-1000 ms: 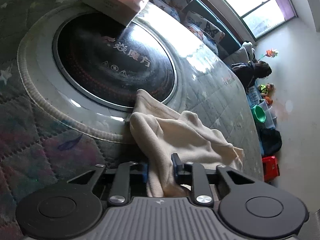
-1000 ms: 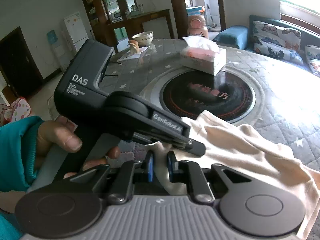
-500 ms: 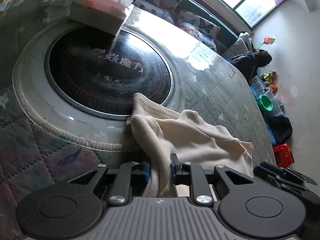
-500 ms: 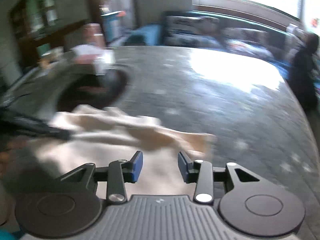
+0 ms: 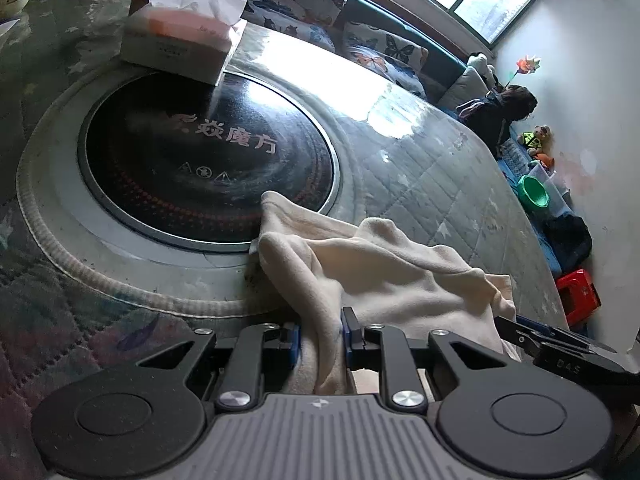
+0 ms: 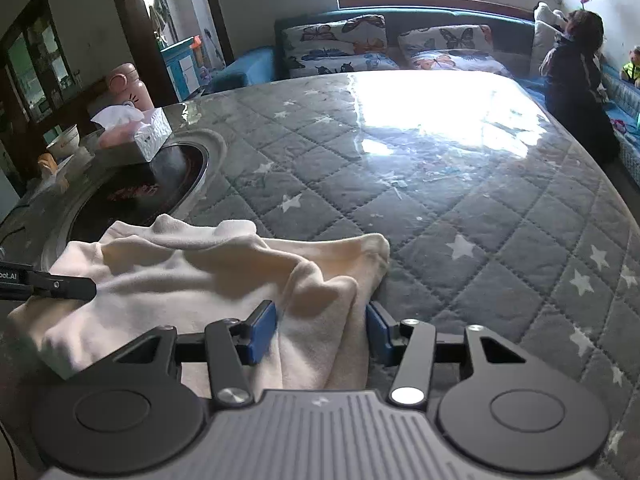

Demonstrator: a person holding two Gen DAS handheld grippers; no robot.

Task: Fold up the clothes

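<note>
Now the cream garment (image 6: pixel 192 280) lies bunched on the table (image 6: pixel 460 216), at 4 o'clock of the black hotplate (image 5: pixel 200 160). Left gripper (image 5: pixel 320 336) pinches its fold; right gripper (image 6: pixel 322 330), jaws just opening, straddles a loose ridge. Best close low on that edge before pulling flat

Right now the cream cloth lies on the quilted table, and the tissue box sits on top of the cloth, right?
Not quite. The tissue box sits at the far rim of the black round hob, apart from the cream cloth, as the left wrist view shows. The cloth does lie on the quilted table.
</note>
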